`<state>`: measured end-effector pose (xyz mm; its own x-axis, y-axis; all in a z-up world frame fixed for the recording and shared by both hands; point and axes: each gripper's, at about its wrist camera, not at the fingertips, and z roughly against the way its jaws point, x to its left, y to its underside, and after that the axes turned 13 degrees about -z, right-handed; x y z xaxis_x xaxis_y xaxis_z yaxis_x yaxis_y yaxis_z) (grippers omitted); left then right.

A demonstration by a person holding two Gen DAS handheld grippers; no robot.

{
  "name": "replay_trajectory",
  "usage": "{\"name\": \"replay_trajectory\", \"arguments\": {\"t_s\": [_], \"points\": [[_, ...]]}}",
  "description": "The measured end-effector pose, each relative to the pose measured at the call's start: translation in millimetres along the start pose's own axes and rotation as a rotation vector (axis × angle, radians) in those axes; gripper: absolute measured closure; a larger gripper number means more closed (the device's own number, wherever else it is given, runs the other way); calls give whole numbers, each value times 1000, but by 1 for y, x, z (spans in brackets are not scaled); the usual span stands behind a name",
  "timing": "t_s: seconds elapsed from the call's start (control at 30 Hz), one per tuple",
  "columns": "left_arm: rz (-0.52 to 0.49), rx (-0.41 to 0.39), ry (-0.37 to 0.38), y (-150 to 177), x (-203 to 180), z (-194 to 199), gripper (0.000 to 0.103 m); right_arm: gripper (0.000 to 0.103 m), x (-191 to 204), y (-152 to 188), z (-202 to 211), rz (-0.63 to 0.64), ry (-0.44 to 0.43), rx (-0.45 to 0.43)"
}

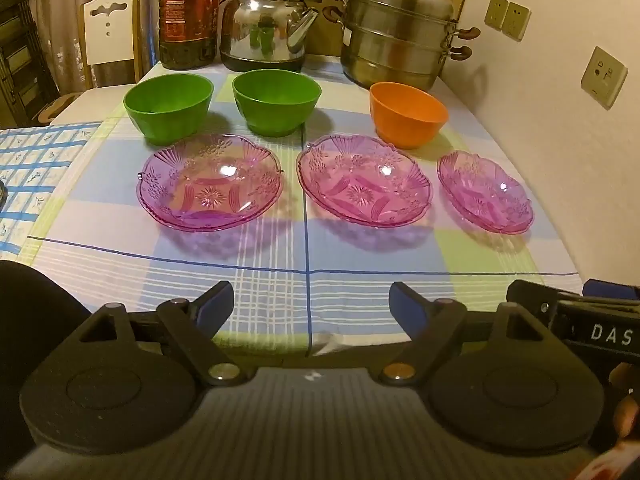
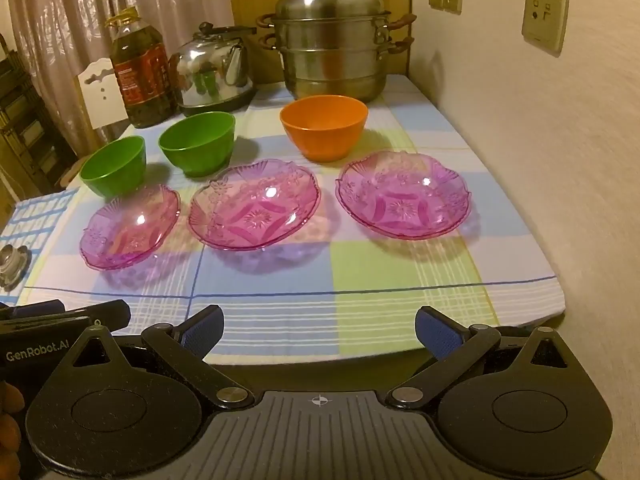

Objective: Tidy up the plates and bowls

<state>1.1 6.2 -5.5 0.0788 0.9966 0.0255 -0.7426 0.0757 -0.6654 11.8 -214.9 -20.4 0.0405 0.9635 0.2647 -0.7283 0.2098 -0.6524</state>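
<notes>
Both sets of jaws stand wide apart and hold nothing. The left gripper (image 1: 311, 304) and the right gripper (image 2: 318, 330) hang side by side over the near edge of the worktop (image 2: 400, 312), which is covered by a pastel checked cloth, and neither touches any dish.

Nearest the jaws lies a row of three translucent pink pressed-plastic plates with scalloped rims: the left pink plate (image 1: 210, 184), the middle pink plate (image 1: 364, 180) and the right pink plate (image 2: 402, 196). They sit apart from one another, each flat on the cloth. Behind them stand the two green plastic bowls (image 1: 168, 106) (image 1: 277, 102), close together, and the single orange plastic bowl (image 2: 324, 128), off to the right and well apart from the green pair. At the back are a large oil bottle (image 1: 188, 12), a steel kettle (image 1: 266, 28) and a stacked steel steamer pot (image 2: 334, 40).

Nothing appears stacked yet, so the step in hand is likely the first pick. A sensible start is a plate, each gripper taking the one on its own side. The rims are thin and the plastic looks slick, so the jaws should come in low and level, one finger sliding under the scalloped edge and one over it, and close well onto the rim rather than on its very lip. Lift straight up before carrying across, so the plate clears its neighbour, and set it down centred so the stack nests without rocking.
</notes>
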Motion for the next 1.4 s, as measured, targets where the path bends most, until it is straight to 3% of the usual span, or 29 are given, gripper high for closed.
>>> {"name": "replay_trajectory", "arguments": {"t_s": [1.4], "points": [[-2,14,8,0,-2,-2,20,2,5,0,1,-9,-2,-11]]}}
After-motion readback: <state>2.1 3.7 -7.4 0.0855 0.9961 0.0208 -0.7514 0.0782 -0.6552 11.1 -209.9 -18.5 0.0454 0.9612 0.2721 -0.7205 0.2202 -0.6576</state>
